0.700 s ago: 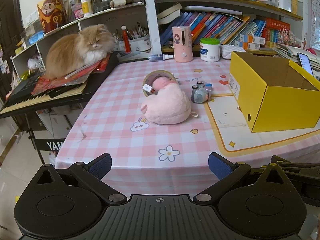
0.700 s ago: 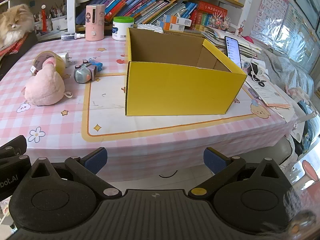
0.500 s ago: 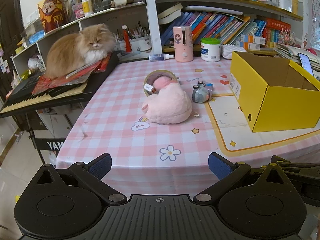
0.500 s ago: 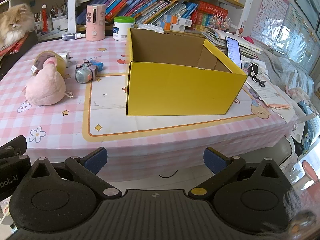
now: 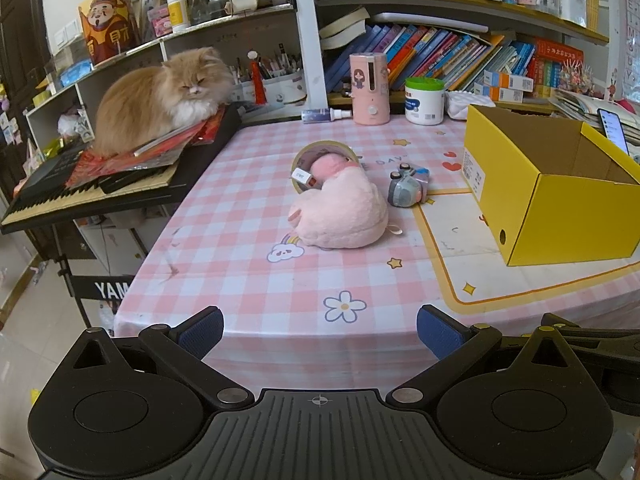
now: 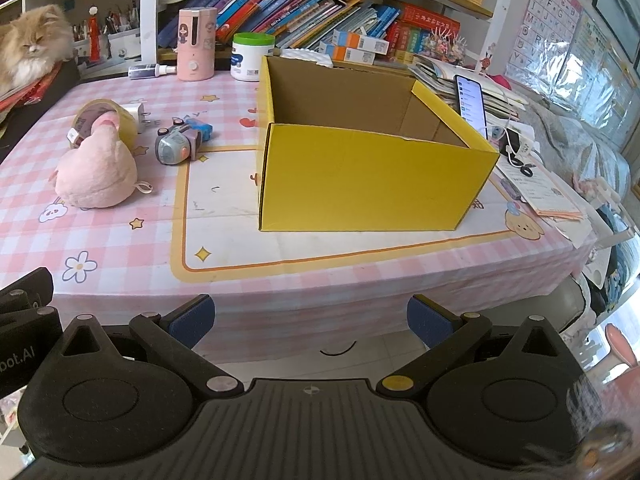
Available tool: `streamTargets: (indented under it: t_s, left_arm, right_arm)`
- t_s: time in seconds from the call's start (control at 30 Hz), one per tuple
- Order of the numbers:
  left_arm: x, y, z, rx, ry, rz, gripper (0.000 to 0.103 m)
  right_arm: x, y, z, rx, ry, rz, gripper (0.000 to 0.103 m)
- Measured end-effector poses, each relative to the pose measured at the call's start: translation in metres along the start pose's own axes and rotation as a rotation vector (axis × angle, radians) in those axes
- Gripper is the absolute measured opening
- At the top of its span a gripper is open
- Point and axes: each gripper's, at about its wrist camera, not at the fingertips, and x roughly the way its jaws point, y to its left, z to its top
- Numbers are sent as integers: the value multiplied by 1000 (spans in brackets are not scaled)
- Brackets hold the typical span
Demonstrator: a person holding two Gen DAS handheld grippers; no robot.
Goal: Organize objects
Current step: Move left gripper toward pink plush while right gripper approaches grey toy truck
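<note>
Blue-padded left tongs [image 5: 319, 330] and right tongs [image 6: 310, 321] both stand spread wide with nothing between them, tilted downward, short of the near edge of the desk [image 5: 256, 280]. Yellow box [image 6: 372, 168] sits open-topped on the desk's right side, long axis running away from the cameras. Pink plush toy [image 5: 340, 214] lies left of it, its narrow end pushed into the tape roll [image 5: 310, 152] behind. Grey toy [image 5: 406, 190] lies between plush and box.

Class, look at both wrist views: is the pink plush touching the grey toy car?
Apart. In the right wrist view, a strip of checked cloth shows between the plush and the car; the left wrist view shows the same gap.
</note>
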Motion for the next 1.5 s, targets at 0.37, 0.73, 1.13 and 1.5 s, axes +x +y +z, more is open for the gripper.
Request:
streamTargets:
  t_s: [0.37, 0.73, 1.13, 1.5]
  left_arm:
    - [0, 3, 0, -2, 1, 3, 103]
    - [4, 8, 2, -11, -1, 13, 103]
    - [7, 23, 3, -33, 2, 24, 103]
    - [13, 36, 5, -72, 15, 56, 103]
  right_arm:
    - [1, 0, 0, -1, -1, 2, 103]
    - [0, 7, 3, -11, -5, 15, 103]
    - [-1, 21, 8, -25, -5, 30, 103]
    - [6, 37, 16, -50, 14, 83, 103]
